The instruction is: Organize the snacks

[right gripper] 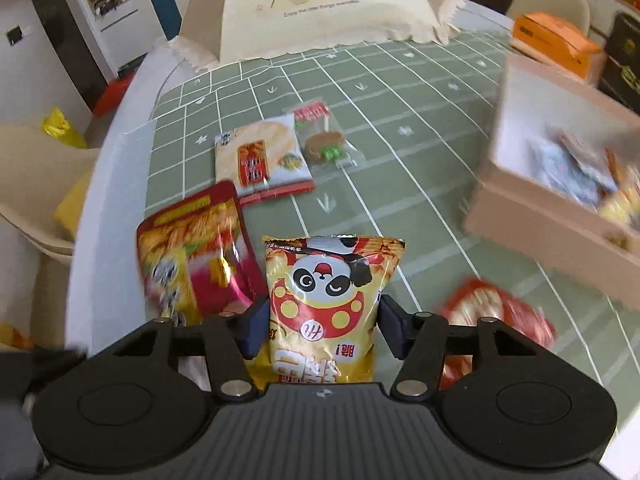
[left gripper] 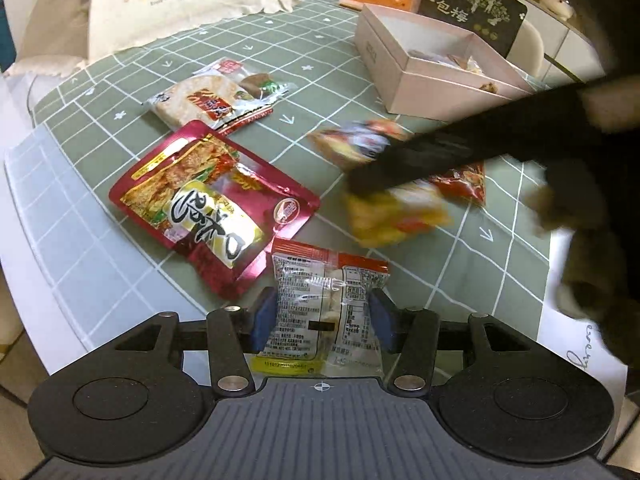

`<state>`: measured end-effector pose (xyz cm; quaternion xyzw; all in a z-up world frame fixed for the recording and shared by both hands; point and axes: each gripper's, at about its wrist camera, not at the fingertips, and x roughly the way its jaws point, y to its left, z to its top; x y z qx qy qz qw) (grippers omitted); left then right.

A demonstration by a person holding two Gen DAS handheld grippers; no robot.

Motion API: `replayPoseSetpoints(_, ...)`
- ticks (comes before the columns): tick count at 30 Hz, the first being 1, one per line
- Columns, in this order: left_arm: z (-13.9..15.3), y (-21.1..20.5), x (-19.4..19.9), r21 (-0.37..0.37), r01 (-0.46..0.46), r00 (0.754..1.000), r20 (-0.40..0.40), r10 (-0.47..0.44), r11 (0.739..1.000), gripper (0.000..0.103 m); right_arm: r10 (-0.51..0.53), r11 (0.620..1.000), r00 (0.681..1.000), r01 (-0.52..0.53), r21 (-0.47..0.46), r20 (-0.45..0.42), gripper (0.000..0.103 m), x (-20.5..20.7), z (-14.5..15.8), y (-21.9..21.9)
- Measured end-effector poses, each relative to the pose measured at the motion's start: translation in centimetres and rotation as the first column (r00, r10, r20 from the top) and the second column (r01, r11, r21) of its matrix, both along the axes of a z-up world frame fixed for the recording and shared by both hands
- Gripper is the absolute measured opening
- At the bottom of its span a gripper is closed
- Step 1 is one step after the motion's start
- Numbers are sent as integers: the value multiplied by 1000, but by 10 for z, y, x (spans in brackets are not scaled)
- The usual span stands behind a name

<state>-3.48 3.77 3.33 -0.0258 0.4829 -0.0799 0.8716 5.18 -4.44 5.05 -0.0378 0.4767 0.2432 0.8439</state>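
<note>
**Green grid cloth, two packets gripped**

Green checked tablecloth (left gripper: 304, 40) covers the table, with a cream cartoon-printed food cover (right gripper: 320, 4) standing at its far edge. Toward the right sits the open pink box (left gripper: 404, 80), already holding several wrapped snacks; in the right wrist view it is blurred (right gripper: 560, 216).

Loose on the cloth lie the big red foil pouch (left gripper: 208, 204), the round rice cracker packet (left gripper: 200, 102) beyond it, and a small clear-wrapped sweet (left gripper: 260, 84) touching that packet's far side. A red packet (right gripper: 500, 320), blurred, lies near the box.

A dark-sleeved arm (left gripper: 460, 152) reaches in from the right across the left wrist view, low over the cloth, its end smeared by motion above a yellow bag and other blurred wrappers.

That yellow panda snack bag (right gripper: 332, 300) stands between the pads of the right gripper (right gripper: 324, 328); the blue pads press its sides and the bag pinches in there, so the fingers are clamped on it, with the bag's top pointing away toward the cloth.

The left gripper (left gripper: 322, 320) points forward and down at the table's near edge. Its blue pads close against both sides of a clear label-printed packet (left gripper: 324, 304), gripping it just beside the red foil pouch.
</note>
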Motion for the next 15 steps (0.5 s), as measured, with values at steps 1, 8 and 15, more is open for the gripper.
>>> replayPoseSetpoints(1,-1,0,3,-1,0,1000,-3,0,1000,56,-10,1000,1000,10,5,-3,56,-6,1,-12)
replayPoseSetpoints(8,-2,-21,14,9,39,999,-1,-39,999,56,-169,985,986,169,-31,3,56,-45,2,-91)
replayPoseSetpoints(15,-2,-38,17,26,57,998,6,-57,998,56,-260,963,966,260,-68,15,70,-62,-8,-130)
